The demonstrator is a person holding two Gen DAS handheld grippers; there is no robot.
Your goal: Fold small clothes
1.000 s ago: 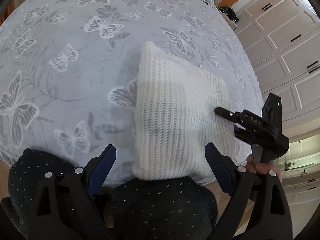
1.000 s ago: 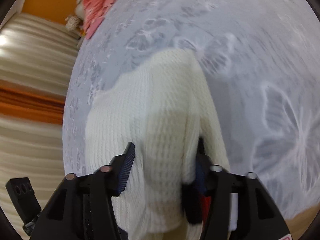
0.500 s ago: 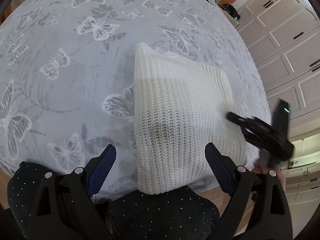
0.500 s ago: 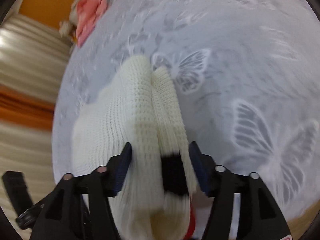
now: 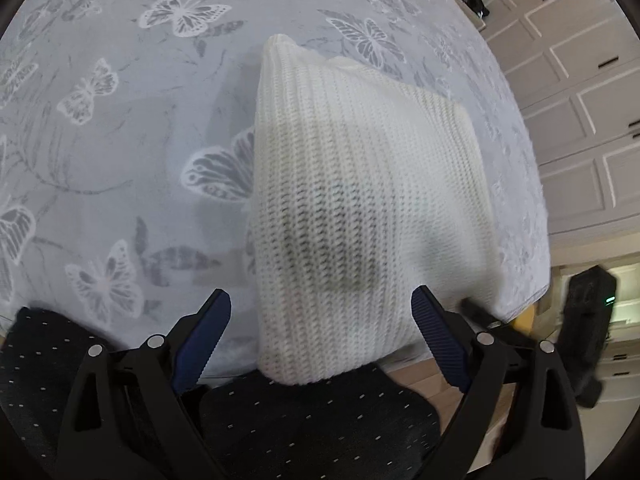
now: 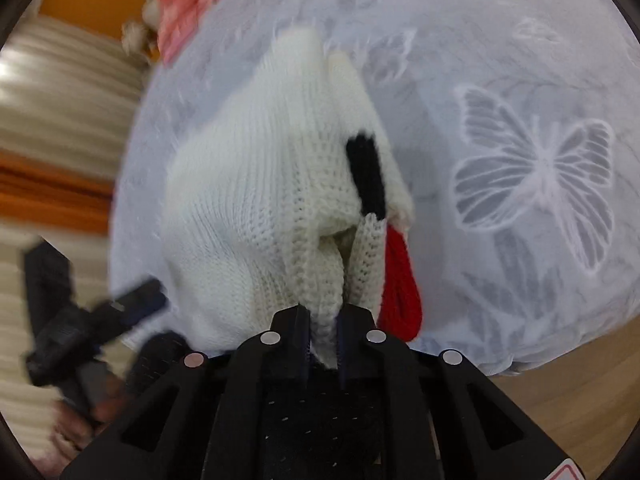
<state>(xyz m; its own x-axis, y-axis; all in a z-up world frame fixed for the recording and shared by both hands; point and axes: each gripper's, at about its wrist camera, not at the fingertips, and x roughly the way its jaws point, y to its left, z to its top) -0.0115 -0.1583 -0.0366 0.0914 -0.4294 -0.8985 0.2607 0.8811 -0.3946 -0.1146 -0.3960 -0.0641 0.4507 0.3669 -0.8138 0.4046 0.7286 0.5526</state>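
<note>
A folded white knit sweater [image 5: 360, 200] lies on the butterfly bedspread [image 5: 120, 140] with its near edge hanging over the bed's front edge. My left gripper [image 5: 320, 328] is open, its blue pads either side of the sweater's near end, not closed on it. My right gripper [image 6: 323, 332] is shut on the sweater's near edge [image 6: 280, 200], where black [image 6: 366, 176] and red [image 6: 400, 280] knit patches show. In the left wrist view the right gripper [image 5: 480, 316] is a blur at the sweater's right corner.
Pink clothes [image 6: 184, 12] lie at the bed's far end. White cupboard doors [image 5: 580, 100] stand right of the bed. A dark dotted garment [image 5: 312, 420] is under my left gripper. Wooden floor [image 6: 560, 400] lies below the bed edge.
My right gripper has closed on the sweater's near edge and pulled it toward the bed's front. The left gripper stayed open and moved closer to the sweater.
</note>
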